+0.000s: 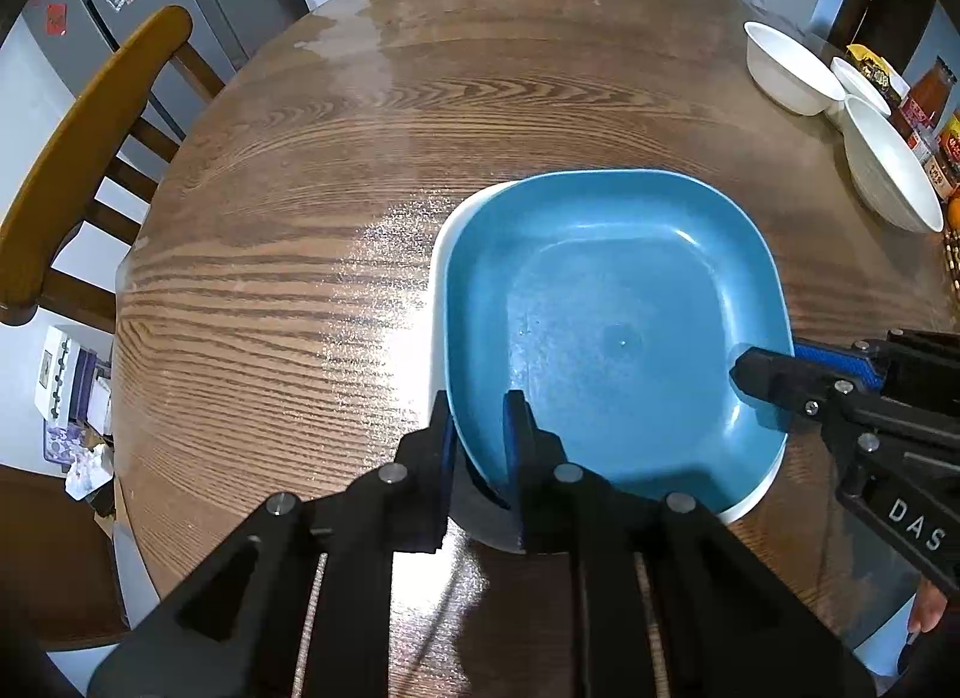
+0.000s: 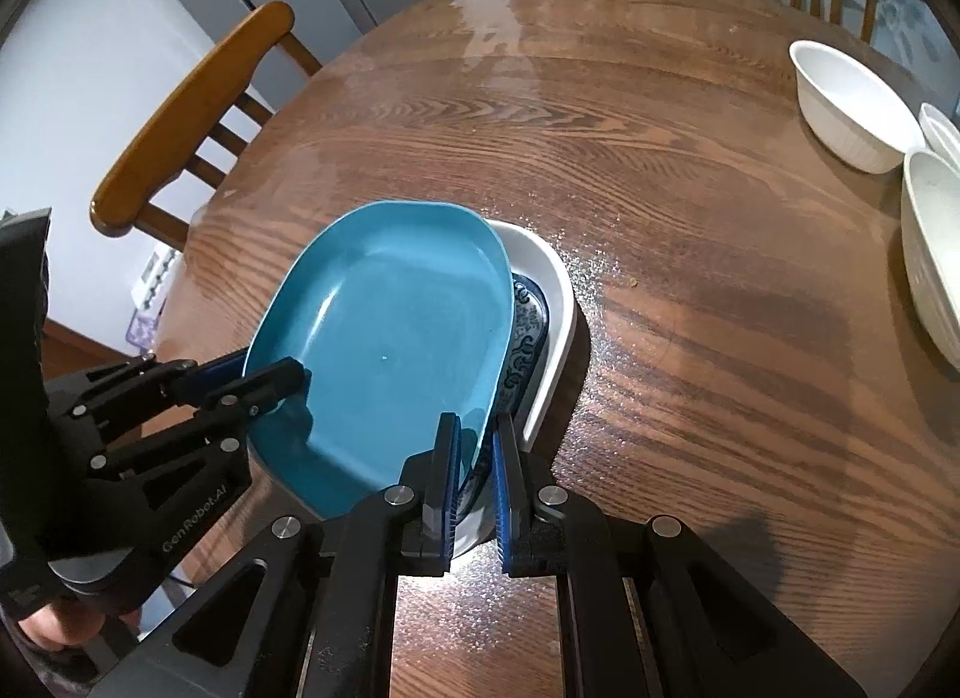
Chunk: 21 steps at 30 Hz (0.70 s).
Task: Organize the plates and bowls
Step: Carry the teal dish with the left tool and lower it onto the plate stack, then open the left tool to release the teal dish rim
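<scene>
Step in hand, as I judge it: stacking plates. The blue plate is sitting tilted over a patterned plate and a white plate, near the desk's front edge.

The left hand-held gripper is straddling the blue plate's near rim, jaws narrow; whether the pads are pressing I cannot tell. The right hand-held gripper is holding narrow at the plate's right rim, the blue edge and the patterned plate's edge lying between its fingers.

Three white bowls are waiting well apart, by the desk's right edge, untouched.

Next move likely calls for easing the blue plate flat and square onto the stack, then letting go both rims without dragging it.
</scene>
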Each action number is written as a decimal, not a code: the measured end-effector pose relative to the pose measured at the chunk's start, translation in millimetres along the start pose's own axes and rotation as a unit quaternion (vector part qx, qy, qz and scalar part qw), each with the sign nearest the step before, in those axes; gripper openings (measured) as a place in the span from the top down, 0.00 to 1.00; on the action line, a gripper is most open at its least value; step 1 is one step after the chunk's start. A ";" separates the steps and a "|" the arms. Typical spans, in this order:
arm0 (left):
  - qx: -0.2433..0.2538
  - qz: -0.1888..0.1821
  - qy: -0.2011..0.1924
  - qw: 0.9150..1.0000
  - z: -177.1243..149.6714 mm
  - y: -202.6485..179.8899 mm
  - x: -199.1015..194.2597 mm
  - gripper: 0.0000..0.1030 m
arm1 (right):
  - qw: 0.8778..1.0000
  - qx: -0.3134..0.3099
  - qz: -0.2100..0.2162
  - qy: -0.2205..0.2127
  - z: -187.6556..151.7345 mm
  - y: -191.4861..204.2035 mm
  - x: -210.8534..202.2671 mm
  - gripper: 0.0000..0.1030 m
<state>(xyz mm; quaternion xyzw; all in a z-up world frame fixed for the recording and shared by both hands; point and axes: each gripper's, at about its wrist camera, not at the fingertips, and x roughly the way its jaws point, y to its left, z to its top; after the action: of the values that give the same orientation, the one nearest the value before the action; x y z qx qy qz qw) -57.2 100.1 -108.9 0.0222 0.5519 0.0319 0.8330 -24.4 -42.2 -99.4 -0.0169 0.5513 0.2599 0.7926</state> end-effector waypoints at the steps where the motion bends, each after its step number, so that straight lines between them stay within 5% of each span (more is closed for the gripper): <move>1: -0.001 0.000 0.000 1.000 -0.4 0.4 -0.3 0.85 | 1.000 -0.004 -0.007 -0.001 0.3 1.8 -0.3 0.91; 11: -0.005 -0.001 -0.004 1.000 -1.5 -1.1 -6.6 0.83 | 0.999 -0.013 -0.034 -0.020 2.5 5.4 -9.0 0.91; 16: -0.006 0.005 -0.012 1.000 -1.9 -2.1 -12.9 0.56 | 0.999 -0.008 -0.035 -0.025 1.2 2.5 -13.6 0.91; 21: -0.012 0.009 -0.020 1.000 -2.8 -1.6 -21.2 0.46 | 0.999 -0.004 -0.032 -0.030 -1.8 0.3 -20.4 0.91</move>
<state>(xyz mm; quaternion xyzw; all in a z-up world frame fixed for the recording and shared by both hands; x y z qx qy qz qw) -68.0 96.9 -90.5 0.0177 0.5349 0.0454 0.8435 -31.4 -50.6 -82.0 -0.0301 0.5251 0.2367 0.8169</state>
